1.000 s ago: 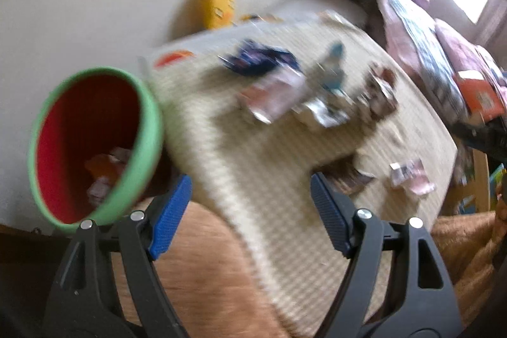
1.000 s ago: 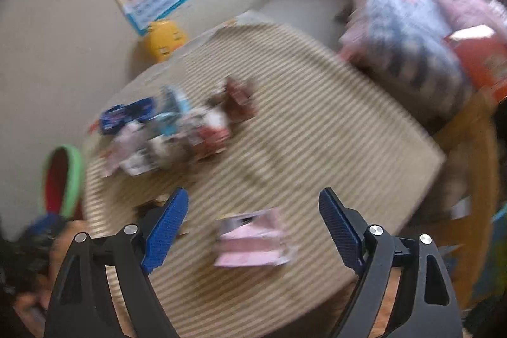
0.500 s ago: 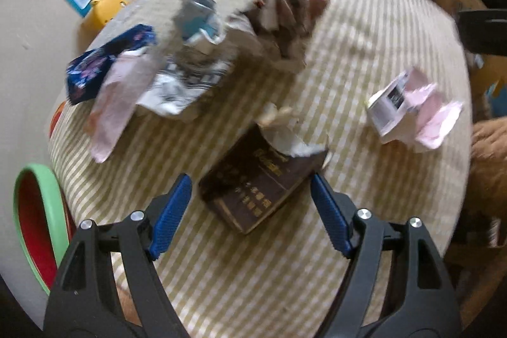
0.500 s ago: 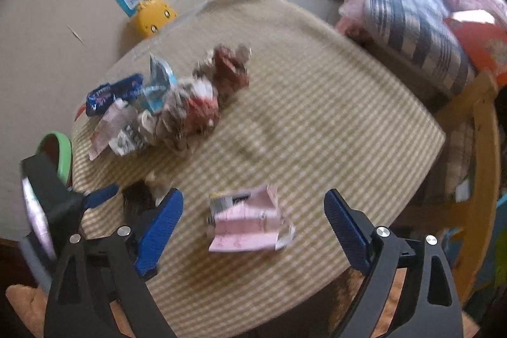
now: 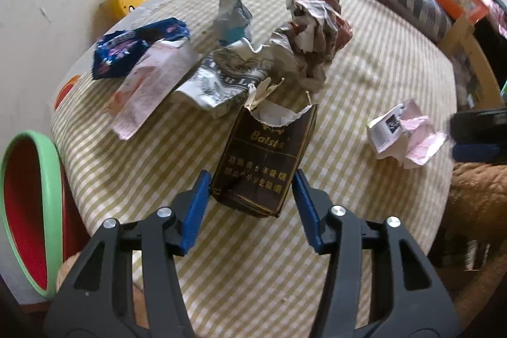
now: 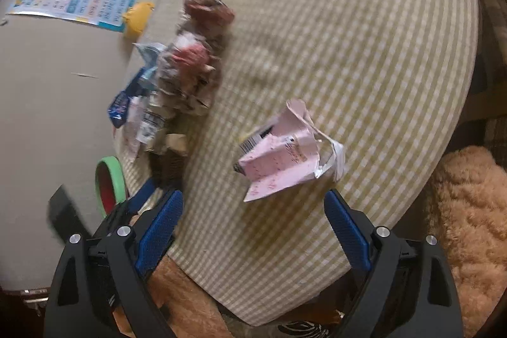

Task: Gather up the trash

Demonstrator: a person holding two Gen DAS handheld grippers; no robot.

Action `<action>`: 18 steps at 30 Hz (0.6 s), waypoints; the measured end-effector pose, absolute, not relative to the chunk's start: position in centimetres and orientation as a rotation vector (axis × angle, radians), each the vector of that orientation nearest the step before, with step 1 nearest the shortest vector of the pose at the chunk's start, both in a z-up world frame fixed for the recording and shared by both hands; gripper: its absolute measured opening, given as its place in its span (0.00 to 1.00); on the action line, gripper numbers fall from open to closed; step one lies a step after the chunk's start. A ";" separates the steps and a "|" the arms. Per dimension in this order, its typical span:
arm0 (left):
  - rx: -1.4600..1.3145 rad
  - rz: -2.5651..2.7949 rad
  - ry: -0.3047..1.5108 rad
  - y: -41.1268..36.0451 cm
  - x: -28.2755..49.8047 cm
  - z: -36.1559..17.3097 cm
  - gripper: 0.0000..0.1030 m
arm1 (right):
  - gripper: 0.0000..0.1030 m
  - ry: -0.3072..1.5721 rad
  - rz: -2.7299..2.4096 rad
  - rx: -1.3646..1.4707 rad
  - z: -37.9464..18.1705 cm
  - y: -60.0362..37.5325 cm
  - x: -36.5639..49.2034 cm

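Two views split the scene between us. From our left wrist we read the dark brown cigarette pack (image 5: 264, 162) sharply: glossy card with gold lettering, its top torn open to a ragged white lining. It sits between the blue ribbed pads of our left gripper (image 5: 250, 201), whose jaws stand narrowed around its lower end; whether the pads actually touch it we cannot tell. That pack is only a dark smear in the right wrist view, which instead shows the crumpled pink-and-white carton (image 6: 285, 154) just ahead of our right gripper (image 6: 253, 227), fingers spread wide and holding nothing. Both views show the heap of crinkled wrappers (image 5: 253, 53) on the green-and-white checked tablecloth (image 5: 364, 53) and, off the table's left edge, the round bin (image 5: 31, 205) with green rim and red inside.
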State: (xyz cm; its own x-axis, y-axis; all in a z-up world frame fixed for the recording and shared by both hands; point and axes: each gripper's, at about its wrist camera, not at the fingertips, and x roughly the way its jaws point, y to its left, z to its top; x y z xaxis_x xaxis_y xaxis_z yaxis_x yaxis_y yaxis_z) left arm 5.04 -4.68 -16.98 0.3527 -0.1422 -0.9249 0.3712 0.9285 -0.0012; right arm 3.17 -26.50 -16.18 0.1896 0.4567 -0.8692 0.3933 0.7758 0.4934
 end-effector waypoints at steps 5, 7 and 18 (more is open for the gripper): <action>0.146 -0.332 1.185 -3.6 4.4 -16.5 0.50 | 0.85 1.443 -0.036 0.734 -18.5 -26.6 4.2; 0.140 -0.333 1.184 -3.6 3.8 -16.4 0.50 | 0.85 1.430 -0.050 0.721 -18.6 -26.6 4.5; 0.107 -0.335 1.220 -3.0 2.7 -16.8 0.50 | 0.35 1.344 -0.020 0.336 -17.4 -23.0 6.4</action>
State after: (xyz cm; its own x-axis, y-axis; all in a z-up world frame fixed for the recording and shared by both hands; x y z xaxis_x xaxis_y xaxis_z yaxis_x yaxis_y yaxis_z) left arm 2.73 -3.04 -16.85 0.3019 -0.1948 -0.9332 0.3092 0.9460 -0.0974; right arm 6.39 -23.00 -17.39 0.2326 0.1779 -0.9562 0.2059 0.9518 0.2272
